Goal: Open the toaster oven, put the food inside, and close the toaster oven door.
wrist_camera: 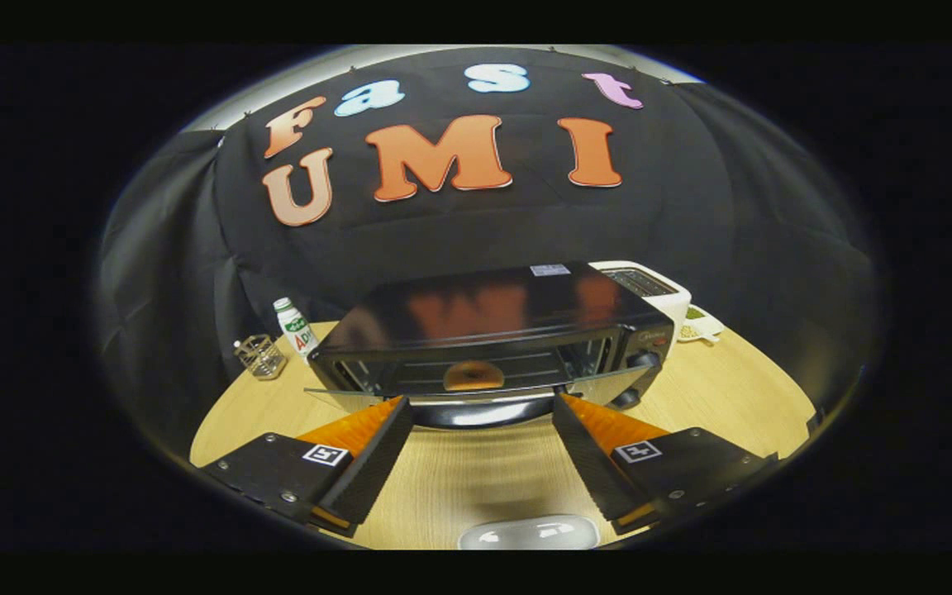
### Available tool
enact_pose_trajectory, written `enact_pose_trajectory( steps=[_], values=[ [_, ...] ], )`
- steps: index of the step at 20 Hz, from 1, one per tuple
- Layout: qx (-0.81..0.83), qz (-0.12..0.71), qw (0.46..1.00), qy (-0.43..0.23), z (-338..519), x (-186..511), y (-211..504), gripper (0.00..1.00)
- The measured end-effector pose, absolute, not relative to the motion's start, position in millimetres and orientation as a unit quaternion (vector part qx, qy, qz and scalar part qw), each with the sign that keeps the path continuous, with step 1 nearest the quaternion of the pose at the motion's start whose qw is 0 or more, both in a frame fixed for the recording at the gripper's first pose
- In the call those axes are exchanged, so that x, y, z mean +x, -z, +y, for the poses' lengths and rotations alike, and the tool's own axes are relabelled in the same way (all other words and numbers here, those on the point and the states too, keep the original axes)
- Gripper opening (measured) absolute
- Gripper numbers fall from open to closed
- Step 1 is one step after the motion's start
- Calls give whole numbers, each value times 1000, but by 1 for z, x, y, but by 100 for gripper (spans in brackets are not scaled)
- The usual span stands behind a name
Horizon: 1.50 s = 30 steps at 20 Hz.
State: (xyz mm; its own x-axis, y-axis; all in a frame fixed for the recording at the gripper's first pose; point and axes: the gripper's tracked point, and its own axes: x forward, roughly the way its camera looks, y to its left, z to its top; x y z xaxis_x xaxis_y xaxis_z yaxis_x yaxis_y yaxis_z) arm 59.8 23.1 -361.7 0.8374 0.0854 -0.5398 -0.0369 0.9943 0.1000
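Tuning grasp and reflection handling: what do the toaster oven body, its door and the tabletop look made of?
Black boxy toaster oven: probably glossy painted metal; its top mirrors the booth wall. Its open door: likely glass with a shiny, chrome-like handle bar, just ahead of the open claw. Round light tabletop: wood or wood-look laminate, matte, with visible grain.

The gripper (480, 405) hangs level above the table, pointing straight forward toward the far side of the booth. Its two fingers (377, 446) are spread wide apart, one to the left and one to the right, with nothing between them. Both fingertips reach forward evenly, touching nothing.
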Motion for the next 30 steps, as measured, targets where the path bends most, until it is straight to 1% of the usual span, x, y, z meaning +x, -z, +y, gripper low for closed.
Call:
enact_pose_trajectory(
  steps=[3, 5, 10, 13, 17, 21, 25, 28, 30],
  values=[
    [32, 287, 957, -22, 21, 84, 368, 100],
    [50, 286, 957, -29, 29, 91, 370, 100],
    [61, 276, 959, -20, 28, 84, 358, 100],
    [65, 258, 964, -8, 19, 83, 331, 99],
    [47, 218, 975, 5, 0, 80, 267, 99],
    [30, 163, 986, 30, -32, 70, 177, 99],
    [-2, 116, 992, 39, -63, 52, 97, 99],
    [-2, 89, 995, 35, -82, 36, 59, 99],
    [3, 84, 996, 30, -94, 26, 51, 99]
  ],
)
